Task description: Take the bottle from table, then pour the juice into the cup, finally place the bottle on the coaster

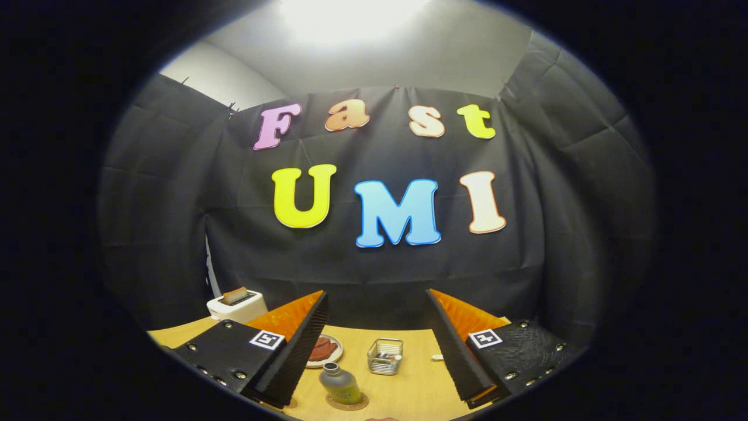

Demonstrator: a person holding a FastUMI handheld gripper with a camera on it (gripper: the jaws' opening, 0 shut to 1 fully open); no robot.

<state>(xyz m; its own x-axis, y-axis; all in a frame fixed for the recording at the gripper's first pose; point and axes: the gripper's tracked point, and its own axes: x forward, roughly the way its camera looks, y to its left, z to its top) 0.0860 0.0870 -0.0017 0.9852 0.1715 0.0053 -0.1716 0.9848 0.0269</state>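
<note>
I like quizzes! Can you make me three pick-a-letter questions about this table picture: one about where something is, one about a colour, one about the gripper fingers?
1. Where does the small grey-green bottle with a silver cap stand?
A. on the round brown coaster
B. in the wire basket
C. on the toaster

2. What colour is the toaster behind the left finger?
A. red
B. white
C. blue

3. How are the black-and-orange gripper fingers?
A. shut on the bottle
B. shut on the basket
C. spread open, holding nothing

Answers: 1 A, the coaster rings the bottle's base. 2 B, its body is white. 3 C, the table shows through the wide gap.
</note>
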